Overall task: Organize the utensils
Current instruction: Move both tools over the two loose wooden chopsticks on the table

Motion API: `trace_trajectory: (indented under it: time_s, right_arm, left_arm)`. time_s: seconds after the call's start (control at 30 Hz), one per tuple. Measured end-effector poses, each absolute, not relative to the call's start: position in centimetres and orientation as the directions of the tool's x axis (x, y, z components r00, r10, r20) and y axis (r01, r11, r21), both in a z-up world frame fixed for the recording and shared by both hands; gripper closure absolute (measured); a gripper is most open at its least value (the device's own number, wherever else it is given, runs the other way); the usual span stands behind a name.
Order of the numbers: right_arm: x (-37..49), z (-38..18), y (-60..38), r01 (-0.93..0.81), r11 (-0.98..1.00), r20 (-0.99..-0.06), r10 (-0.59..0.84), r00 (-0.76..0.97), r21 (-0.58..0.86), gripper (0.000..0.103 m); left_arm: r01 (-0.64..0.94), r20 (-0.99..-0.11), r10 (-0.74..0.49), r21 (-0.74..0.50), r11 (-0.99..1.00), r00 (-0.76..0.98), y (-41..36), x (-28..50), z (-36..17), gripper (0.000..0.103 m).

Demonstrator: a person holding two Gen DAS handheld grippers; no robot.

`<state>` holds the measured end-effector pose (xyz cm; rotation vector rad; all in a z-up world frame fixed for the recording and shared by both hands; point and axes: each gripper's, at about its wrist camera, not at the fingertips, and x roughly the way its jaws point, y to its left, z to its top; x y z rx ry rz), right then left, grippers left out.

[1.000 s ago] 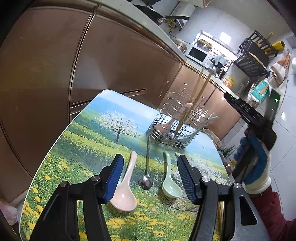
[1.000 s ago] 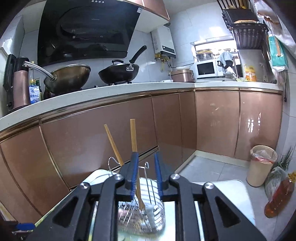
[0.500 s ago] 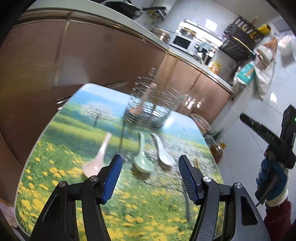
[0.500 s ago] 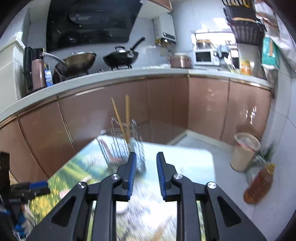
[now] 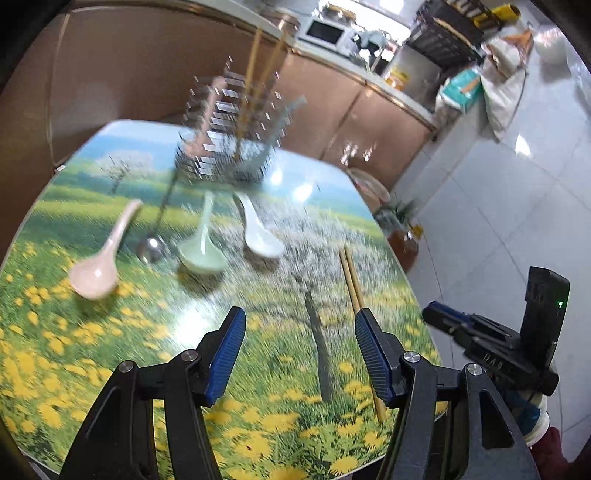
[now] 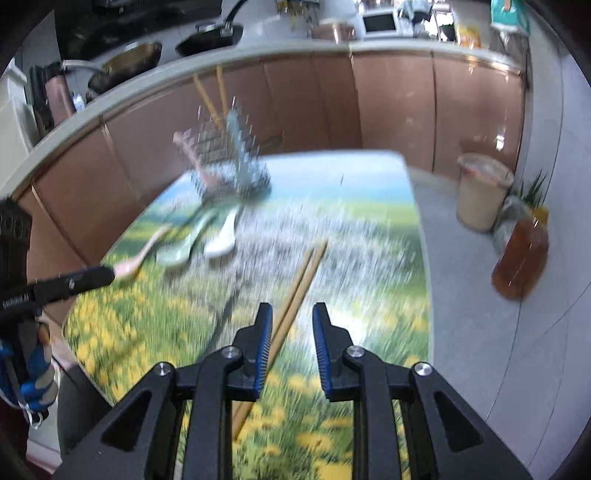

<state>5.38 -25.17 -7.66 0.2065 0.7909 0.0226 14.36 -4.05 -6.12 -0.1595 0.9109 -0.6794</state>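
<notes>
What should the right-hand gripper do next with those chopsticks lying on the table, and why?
Probably ease the right gripper a little to its left and lower it over the chopsticks. Its jaws are narrowly open and empty, and the pair lies flat on the table, running under the left finger rather than through the gap. Other chopsticks already stand in the wire basket, so these likely belong there too.

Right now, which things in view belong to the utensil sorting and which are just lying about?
Job: wire holder, pink spoon, metal spoon, green spoon, white spoon, chopsticks.
Lying about: amber bottle, bin, microwave.
</notes>
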Motion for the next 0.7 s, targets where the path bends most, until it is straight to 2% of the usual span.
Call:
trace_trajectory:
  time_s: [0.3,0.7]
  right_arm:
    - [5.8,-11.0,-23.4,0.040,0.978,-0.753,0.132,0.645,0.206,0.082]
    - [6.7,-12.4,-23.0,0.034,0.982,-0.784,0.128,0.607,0.186,0.081]
  left_arm:
    - [0.464,-0.709,-0.586,-0.398,0.792,0.392,-4.9,14.4,-8.2,0.042]
    - [0.472,-0.729,-0.578,-0.390,0.791,0.366,-6.6,14.8,-9.2,0.042]
